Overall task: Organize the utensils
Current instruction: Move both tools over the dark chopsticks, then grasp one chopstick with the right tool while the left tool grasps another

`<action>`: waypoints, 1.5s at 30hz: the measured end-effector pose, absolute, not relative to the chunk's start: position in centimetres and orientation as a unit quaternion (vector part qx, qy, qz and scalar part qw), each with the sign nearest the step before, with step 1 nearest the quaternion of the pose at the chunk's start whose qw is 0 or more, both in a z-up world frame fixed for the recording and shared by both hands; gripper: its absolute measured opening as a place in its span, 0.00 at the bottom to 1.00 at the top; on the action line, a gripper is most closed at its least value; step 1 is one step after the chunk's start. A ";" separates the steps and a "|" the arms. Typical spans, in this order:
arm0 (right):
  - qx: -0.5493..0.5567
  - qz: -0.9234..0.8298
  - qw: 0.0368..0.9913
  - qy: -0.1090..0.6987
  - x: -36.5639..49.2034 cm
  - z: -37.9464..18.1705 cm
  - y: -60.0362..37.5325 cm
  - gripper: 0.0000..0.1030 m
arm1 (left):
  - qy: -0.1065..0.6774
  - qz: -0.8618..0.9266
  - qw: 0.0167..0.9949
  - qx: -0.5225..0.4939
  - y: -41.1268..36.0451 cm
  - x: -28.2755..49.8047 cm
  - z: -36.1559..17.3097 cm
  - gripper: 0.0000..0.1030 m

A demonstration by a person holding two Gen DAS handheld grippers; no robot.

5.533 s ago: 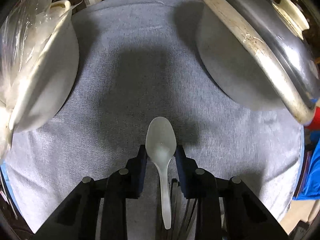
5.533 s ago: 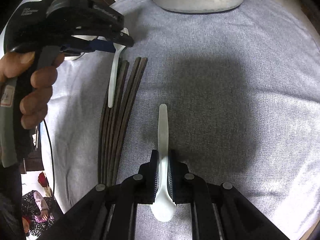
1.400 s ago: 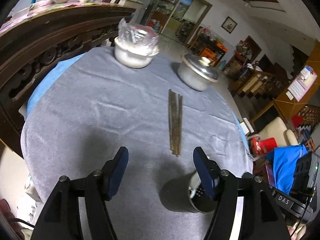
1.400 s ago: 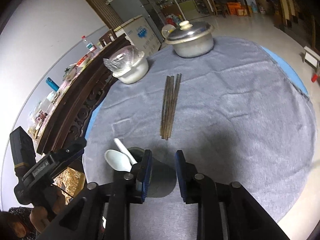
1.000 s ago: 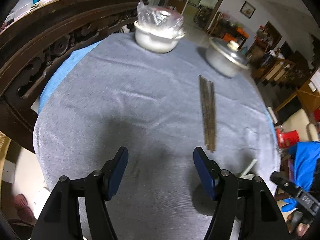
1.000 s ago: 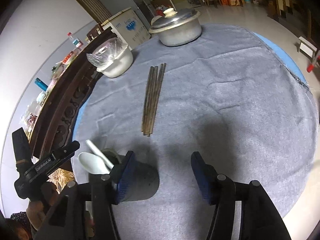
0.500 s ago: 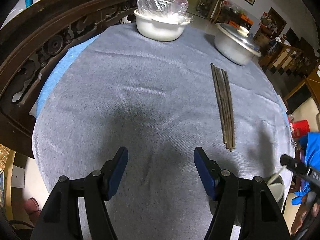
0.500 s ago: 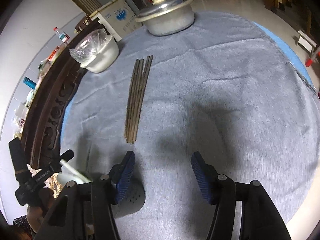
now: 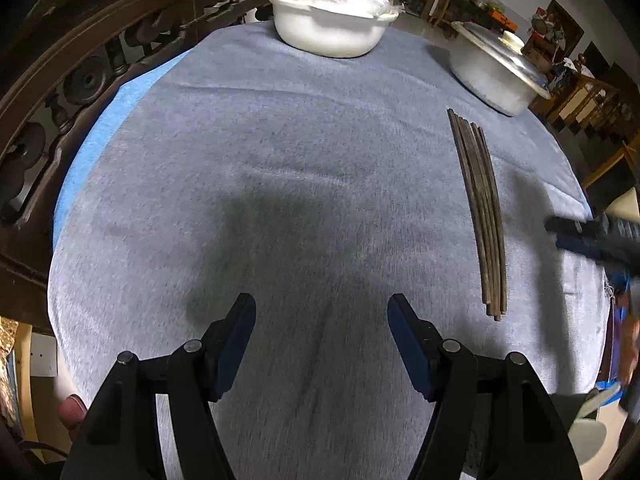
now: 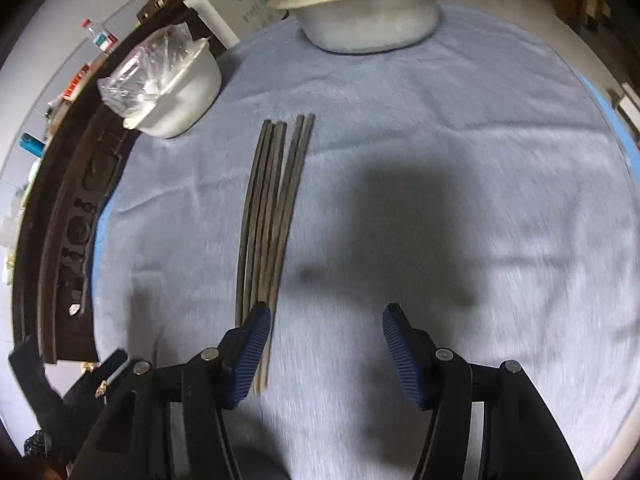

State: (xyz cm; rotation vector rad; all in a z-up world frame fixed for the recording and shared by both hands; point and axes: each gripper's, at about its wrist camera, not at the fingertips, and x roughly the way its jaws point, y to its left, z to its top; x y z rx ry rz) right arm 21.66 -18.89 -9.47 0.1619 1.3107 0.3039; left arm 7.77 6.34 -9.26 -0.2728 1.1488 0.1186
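Observation:
Several dark chopsticks (image 9: 482, 216) lie side by side on the grey cloth; they also show in the right wrist view (image 10: 272, 220). My left gripper (image 9: 321, 330) is open and empty above bare cloth, left of the chopsticks. My right gripper (image 10: 326, 340) is open and empty, its left finger over the near ends of the chopsticks. The right gripper's tip (image 9: 588, 236) shows blurred at the right edge of the left wrist view. A white spoon bowl (image 9: 592, 412) pokes in at the bottom right there, the cup under it mostly hidden.
A white bowl covered with plastic (image 9: 332, 28) stands at the back left, also in the right wrist view (image 10: 168, 84). A lidded metal pot (image 9: 496, 76) stands at the back right (image 10: 368, 12). A carved dark wood rail (image 9: 60, 92) runs along the table's left side.
Both grippers have moved forward and lower toward the cloth. The right gripper has come up to the near ends of the chopsticks. The cup with spoons has slipped out of the right wrist view.

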 end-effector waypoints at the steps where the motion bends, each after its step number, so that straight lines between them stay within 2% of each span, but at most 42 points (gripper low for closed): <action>1: 0.069 0.136 0.779 0.608 22.6 -9.7 -18.4 0.61 | 0.542 0.055 0.828 -0.128 6.3 8.0 -9.3 0.67; 5: 0.050 0.110 0.778 0.617 25.9 -10.6 -16.7 0.59 | 0.544 0.053 0.827 -0.129 6.5 8.6 -9.5 0.67; 10: 0.021 0.091 0.768 0.633 27.9 -12.2 -14.8 0.47 | 0.546 0.053 0.826 -0.132 6.8 9.3 -9.7 0.67; 18: -0.079 0.070 0.776 0.622 28.2 -12.7 -10.9 0.43 | 0.547 0.052 0.825 -0.133 6.8 10.5 -9.8 0.67; 19: -0.093 0.077 0.775 0.620 28.1 -12.7 -10.2 0.34 | 0.546 0.052 0.825 -0.133 6.9 10.5 -9.8 0.67; 25: -0.108 0.102 0.756 0.638 27.3 -12.7 -10.3 0.12 | 0.548 0.050 0.826 -0.122 6.6 12.0 -9.4 0.67; 35: -0.107 0.118 0.724 0.671 26.1 -13.0 -15.1 0.09 | 0.579 0.016 0.809 -0.103 4.7 17.6 -7.9 0.67; 45: -0.079 0.139 0.722 0.673 26.0 -12.7 -17.5 0.09 | 0.630 -0.018 0.766 -0.130 1.2 25.2 -8.5 0.67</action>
